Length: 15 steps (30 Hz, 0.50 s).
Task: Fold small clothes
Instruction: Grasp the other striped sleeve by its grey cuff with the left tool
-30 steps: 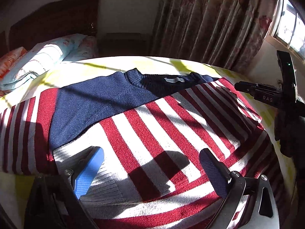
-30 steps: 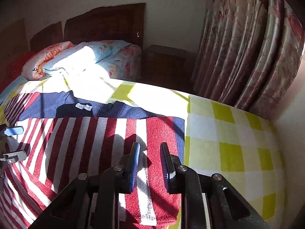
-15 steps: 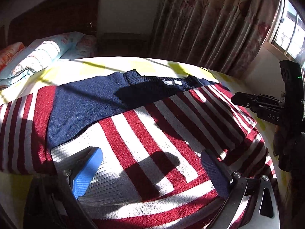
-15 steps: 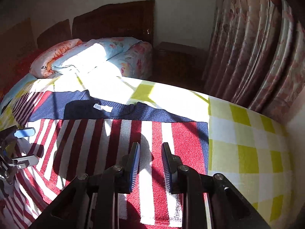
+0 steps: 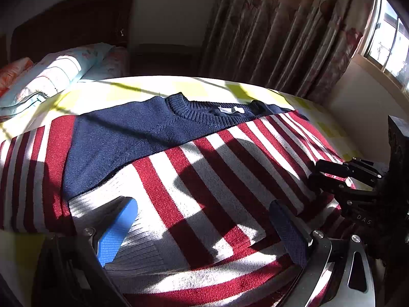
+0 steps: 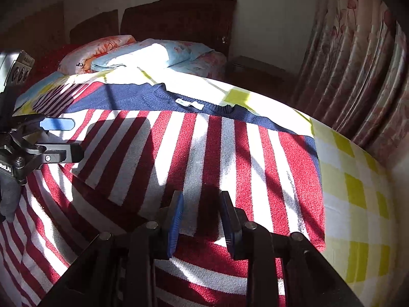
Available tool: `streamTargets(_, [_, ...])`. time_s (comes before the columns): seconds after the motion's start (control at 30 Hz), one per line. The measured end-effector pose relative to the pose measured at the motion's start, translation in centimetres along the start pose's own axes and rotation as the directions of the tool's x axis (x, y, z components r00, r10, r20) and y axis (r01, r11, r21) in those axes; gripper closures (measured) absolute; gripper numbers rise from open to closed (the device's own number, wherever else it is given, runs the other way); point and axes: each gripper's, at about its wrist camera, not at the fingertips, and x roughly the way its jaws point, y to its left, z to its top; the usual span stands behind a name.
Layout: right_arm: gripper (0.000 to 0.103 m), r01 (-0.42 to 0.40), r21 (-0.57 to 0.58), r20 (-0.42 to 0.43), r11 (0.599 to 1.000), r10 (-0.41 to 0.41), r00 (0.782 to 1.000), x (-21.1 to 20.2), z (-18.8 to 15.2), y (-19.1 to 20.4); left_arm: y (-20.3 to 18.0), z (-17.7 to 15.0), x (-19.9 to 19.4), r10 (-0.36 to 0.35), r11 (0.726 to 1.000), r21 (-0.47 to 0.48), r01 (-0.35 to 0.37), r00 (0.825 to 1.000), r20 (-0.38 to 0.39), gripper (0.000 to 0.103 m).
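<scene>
Right wrist view: striped sweater [image 6: 179, 158] flat on bed [image 6: 358, 179]; right tongs [image 6: 202, 220] opening, empty, above sleeve; left tongs [image 5: 204, 230] wide, empty; advice: grip hem edge evenly, fold without bunching

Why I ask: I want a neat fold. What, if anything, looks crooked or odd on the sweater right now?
Nothing looks damaged. The striped sweater lies on the checked bedspread, neck label showing. One striped sleeve is folded across the body at a slant, its cuff end near the right gripper, so the stripes cross at an angle.
</scene>
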Motion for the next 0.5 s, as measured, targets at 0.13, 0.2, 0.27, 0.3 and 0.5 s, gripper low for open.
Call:
streamTargets(0.13, [0.072, 0.02, 0.107, 0.018, 0.994, -0.022, 1.0, -1.0, 0.7, -0.4, 0.2, 0.0, -0.2, 0.001, 1.0, -0.018, -0.001, 1.0, 0.012, 0.0])
streamTargets(0.2, [0.072, -0.038, 0.087, 0.026, 0.995, 0.036, 0.999, -0.7, 0.8, 0.7, 1.2, -0.1, -1.1, 0.034, 0.997, -0.072, -0.031, 0.999, 0.042, 0.0])
streamTargets(0.27, [0.071, -0.038, 0.053, 0.01, 0.998, 0.037, 0.999, 0.4, 0.6, 1.4, 3.8, -0.3, -2.8, 0.02, 0.984, -0.177, -0.004, 0.996, 0.086, 0.0])
streamTargets(0.3, [0.071, -0.051, 0.067, 0.013, 0.996, 0.05, 0.999, 0.5, 0.6, 1.1, 5.8, -0.5, -3.9, 0.014, 0.97, -0.242, 0.016, 0.992, 0.122, 0.0])
streamTargets(0.5, [0.071, -0.085, 0.116, 0.023, 0.99, 0.083, 0.996, 0.6, 0.4, 0.0, 24.1, -5.4, -12.7, 0.209, 0.672, -0.734, 0.097, 0.926, 0.313, 0.0])
